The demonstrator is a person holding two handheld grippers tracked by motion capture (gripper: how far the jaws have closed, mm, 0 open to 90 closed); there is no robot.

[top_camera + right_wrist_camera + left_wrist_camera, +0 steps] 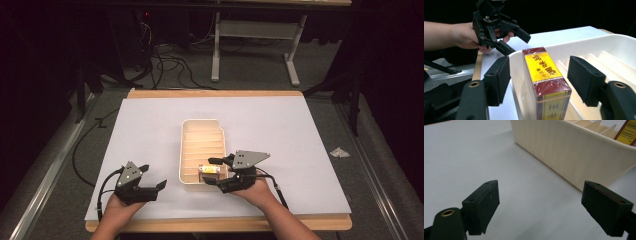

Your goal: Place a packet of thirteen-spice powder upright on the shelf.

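Note:
A cream slotted tray (202,121) sits in the middle of the white-covered table. A red and yellow box (210,170) stands on edge in the tray's nearest slot. My right gripper (212,171) is at the tray's near right corner, open. In the right gripper view its jaws (540,63) straddle the box (544,67) with a gap on each side. My left gripper (154,176) rests left of the tray near the front edge, open and holding nothing. In the left gripper view its jaws (539,187) face the tray's outer wall (564,152), with the box's corner (627,131) above the rim.
The white sheet (150,130) covers a wooden table (215,93). A crumpled scrap of paper (339,152) lies on the floor to the right. Cables (165,62) and a white table frame (255,30) stand beyond the far edge.

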